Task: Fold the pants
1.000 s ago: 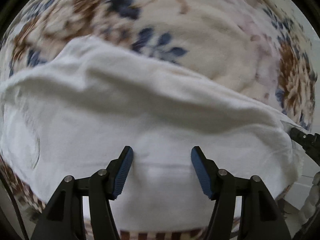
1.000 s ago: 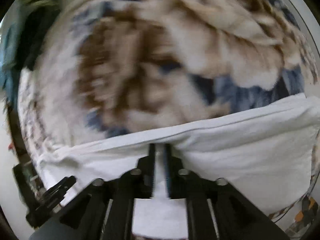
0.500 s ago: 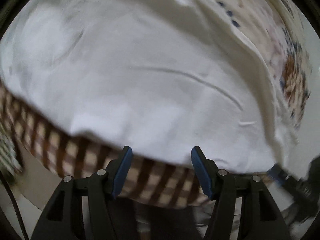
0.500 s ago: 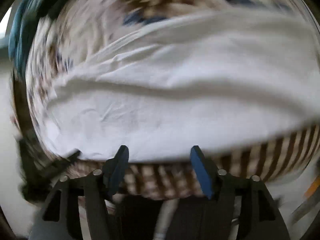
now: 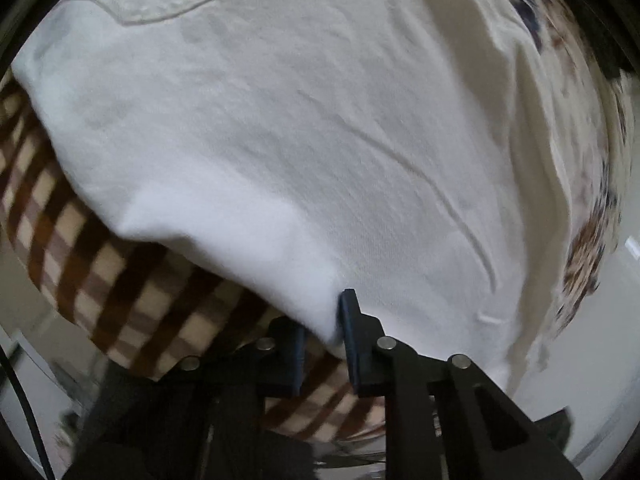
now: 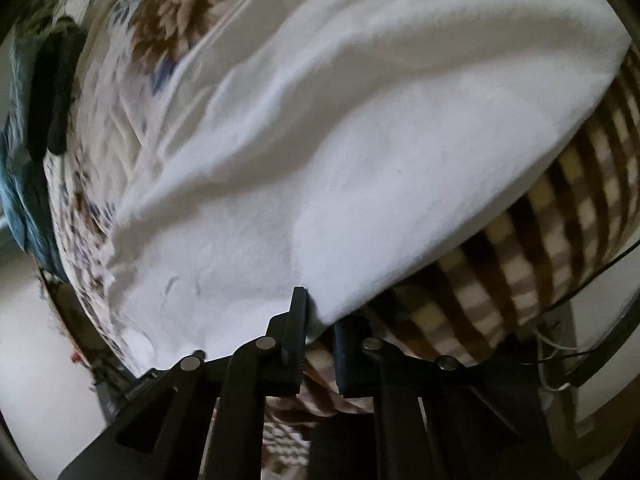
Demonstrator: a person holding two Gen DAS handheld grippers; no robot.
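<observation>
**Two pairs of fingers pinch the near edge of the white pants**

Two grips hold one garment. The white pants (image 5: 320,140) lie spread ahead of both sets of fingers, filling most of each wrist view, with a stitched pocket (image 5: 176,0) showing at the far end of the left view. Their near folded edge comes right down to the fingertips.

The left gripper (image 5: 324,332) has just been closing, and its blue-padded fingers (image 5: 349,320) now stand narrow with a corner of the white cloth caught between them. The right gripper (image 6: 318,320) has likewise just been closing; its fingers (image 6: 298,316) are drawn close together on the pants' edge, a fold of the fabric tucked into the slim gap.

Directly beneath that held edge, on the near side of the fingers, runs a brown-and-cream checked blanket (image 5: 120,280), seen also to the right of the right fingers (image 6: 560,220). Beyond the pants, a floral bedspread (image 6: 160,20) in brown and blue lies under the cloth, showing far right of the left fingers (image 5: 580,240). At the far left of the right fingers sits a dark object beside some teal cloth (image 6: 20,184), too blurred to tell more.
</observation>
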